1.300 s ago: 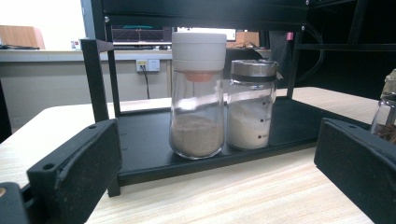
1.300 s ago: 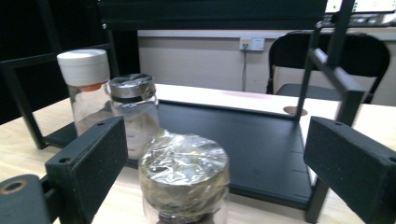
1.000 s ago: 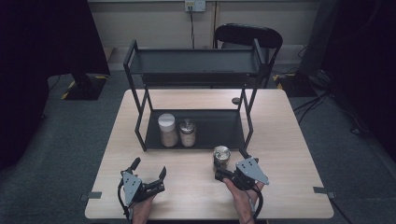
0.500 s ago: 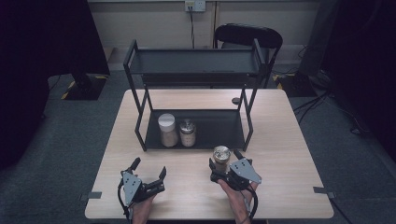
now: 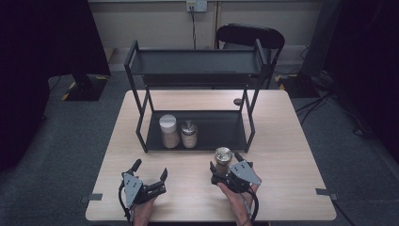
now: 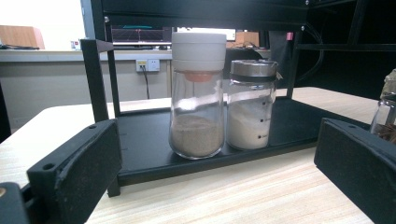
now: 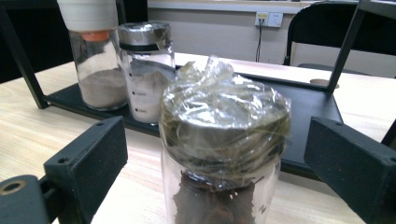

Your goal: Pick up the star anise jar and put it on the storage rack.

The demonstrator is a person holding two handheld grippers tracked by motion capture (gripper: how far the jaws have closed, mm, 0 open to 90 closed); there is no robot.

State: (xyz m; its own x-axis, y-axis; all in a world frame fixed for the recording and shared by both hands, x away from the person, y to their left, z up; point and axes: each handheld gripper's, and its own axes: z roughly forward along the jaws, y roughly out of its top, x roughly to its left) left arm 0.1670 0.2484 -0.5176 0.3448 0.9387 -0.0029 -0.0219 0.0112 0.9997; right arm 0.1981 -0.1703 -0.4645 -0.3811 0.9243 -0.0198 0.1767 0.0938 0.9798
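Observation:
A glass jar with plastic wrap over its metal lid and dark contents stands on the table, just in front of the black rack. My right gripper straddles it. In the right gripper view the jar stands between the jaws with a gap on each side. These jaws have just been closing a little, but the pads are clear of the glass. My left gripper rests open at the front left with nothing between its jaws. It faces two jars on the rack's lower shelf.
On the lower shelf stand a white-capped jar of brown powder and a steel-lidded jar of white powder. The rack's upper shelf is bare. A small dark disc lies behind the rack, and a black chair stands beyond the table.
My right gripper has edged slightly left, so the wrapped jar sits more squarely between its jaws. The left gripper and the jars on the shelf have stayed put.

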